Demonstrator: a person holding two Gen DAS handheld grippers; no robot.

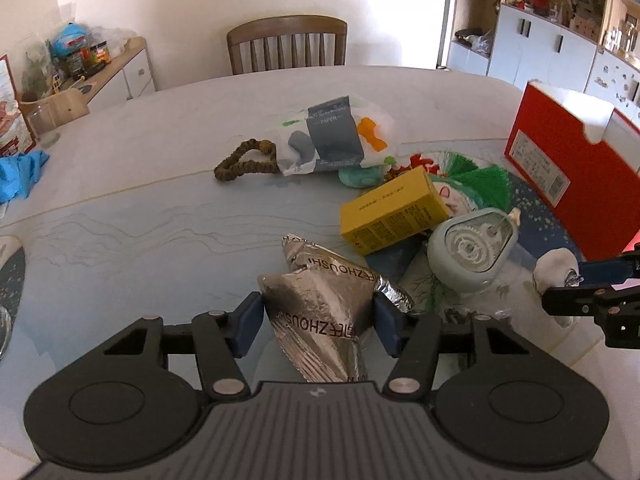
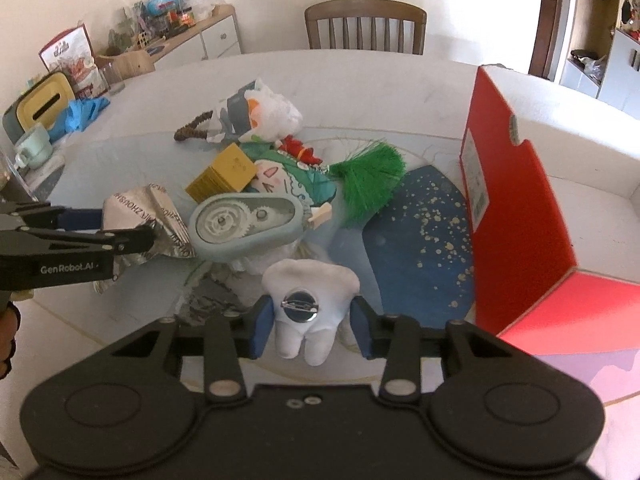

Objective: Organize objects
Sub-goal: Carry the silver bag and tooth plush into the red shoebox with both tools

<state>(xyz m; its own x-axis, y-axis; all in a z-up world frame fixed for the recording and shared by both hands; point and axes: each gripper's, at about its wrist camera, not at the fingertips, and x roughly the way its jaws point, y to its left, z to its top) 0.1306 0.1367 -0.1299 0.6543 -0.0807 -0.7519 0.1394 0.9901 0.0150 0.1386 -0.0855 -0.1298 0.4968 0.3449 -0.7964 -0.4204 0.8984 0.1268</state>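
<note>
My left gripper [image 1: 319, 322] is shut on a silver foil packet [image 1: 320, 308], which also shows in the right wrist view [image 2: 140, 220]. My right gripper [image 2: 312, 326] is shut on a white tooth-shaped plush with a metal pin badge [image 2: 310, 304]; the plush also shows in the left wrist view [image 1: 556, 276]. A pile lies in front: a yellow box [image 1: 394, 210], a pale green correction-tape dispenser [image 2: 248, 220], a green tassel [image 2: 370, 178], a plastic bag with a grey paper pack [image 1: 334, 132] and a brown scrunchie [image 1: 246, 160]. An open red box [image 2: 520, 200] stands at the right.
A wooden chair [image 1: 286, 44] stands at the table's far side. A blue cloth [image 1: 20, 174], a pale green mug [image 2: 34, 148] and a yellow tissue box [image 2: 38, 106] sit at the left. A cluttered sideboard [image 1: 116, 68] stands behind. A blue speckled mat [image 2: 420, 248] lies by the red box.
</note>
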